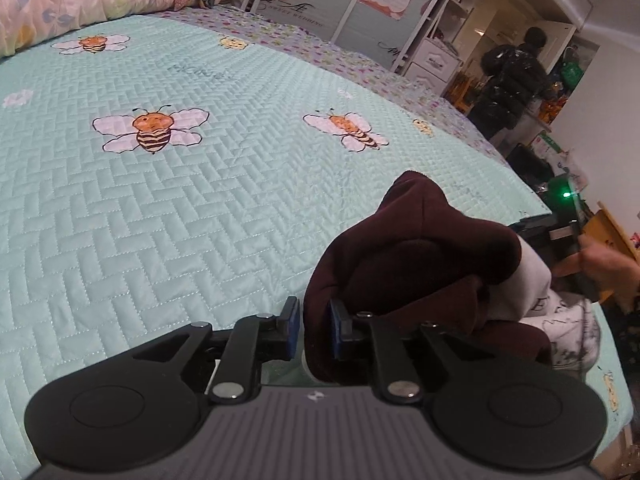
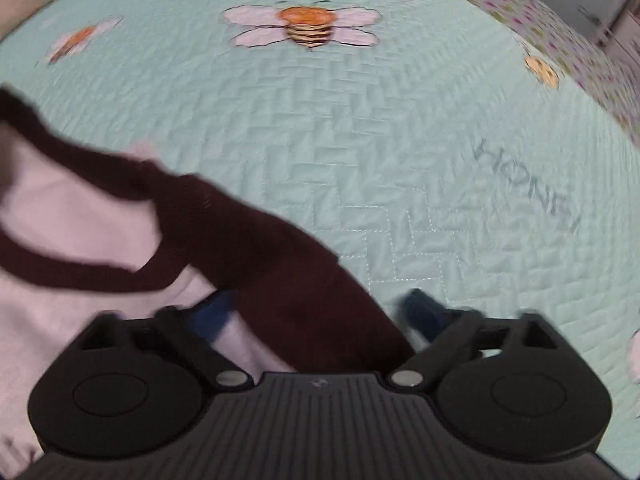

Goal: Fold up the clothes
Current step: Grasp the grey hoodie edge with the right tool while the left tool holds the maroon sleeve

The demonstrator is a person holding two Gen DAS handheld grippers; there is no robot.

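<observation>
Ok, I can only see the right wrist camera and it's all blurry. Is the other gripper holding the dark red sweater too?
Observer: Yes, the left gripper is pinched shut on a fold of the sweater.
Operator: Is the sweater lying flat over there?
Observer: No, it is bunched up in a hump near the edge of the quilt.
Operator: Is anybody else in the room?
Observer: A person in a black jacket stands at the far doorway, back turned.

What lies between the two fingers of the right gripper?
In the right wrist view, the dark maroon sleeve of the garment passes between the fingers of the open right gripper.
</observation>
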